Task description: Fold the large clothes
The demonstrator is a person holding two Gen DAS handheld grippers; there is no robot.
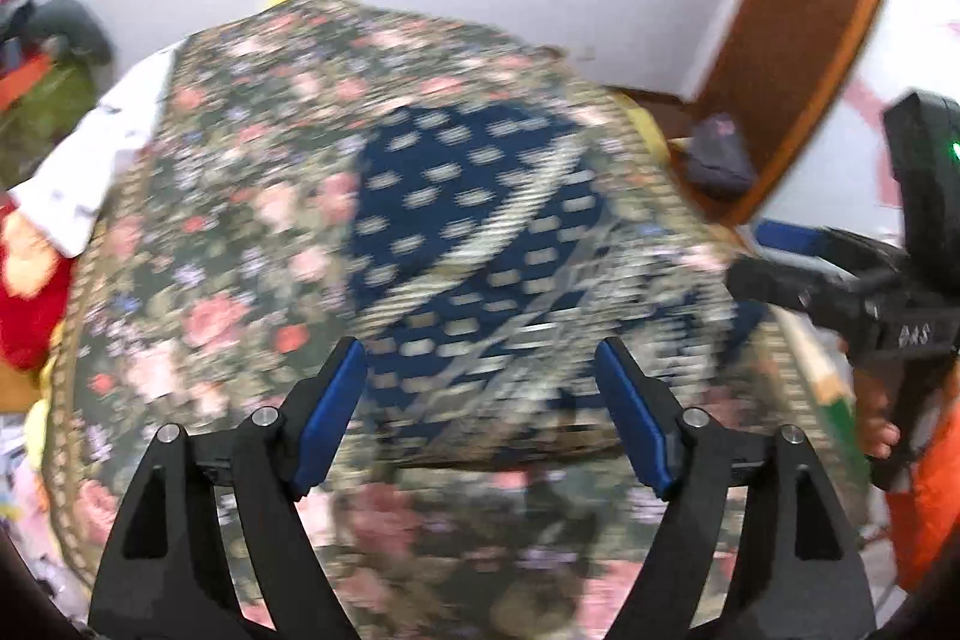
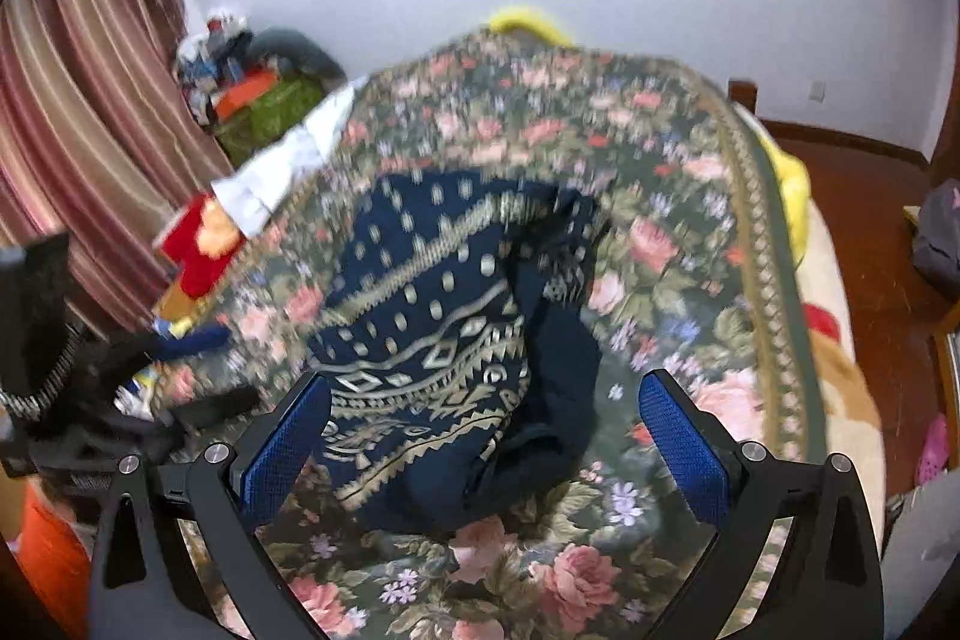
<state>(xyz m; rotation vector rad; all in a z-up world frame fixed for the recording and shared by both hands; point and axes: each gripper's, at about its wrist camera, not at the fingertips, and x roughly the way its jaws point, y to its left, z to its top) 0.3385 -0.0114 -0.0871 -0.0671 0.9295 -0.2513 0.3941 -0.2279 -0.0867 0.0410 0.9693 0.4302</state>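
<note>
A navy garment with a gold pattern [image 2: 432, 328] lies bunched on a floral bedspread [image 2: 660, 244]. It also shows, blurred, in the left wrist view [image 1: 468, 232]. My left gripper [image 1: 480, 400] is open, its blue pads wide apart above the garment's near edge. My right gripper [image 2: 486, 436] is open over the garment's near part, holding nothing. The right gripper's body shows at the right of the left wrist view [image 1: 864, 298]. The left gripper's body shows blurred at the left of the right wrist view [image 2: 78, 394].
A white cloth [image 2: 288, 160] and a red and yellow item [image 2: 198, 244] lie at the bed's far left. A pile of things [image 2: 252, 94] stands by striped curtains [image 2: 78, 112]. A wooden floor [image 2: 864, 196] and door frame [image 1: 798, 28] are to the right.
</note>
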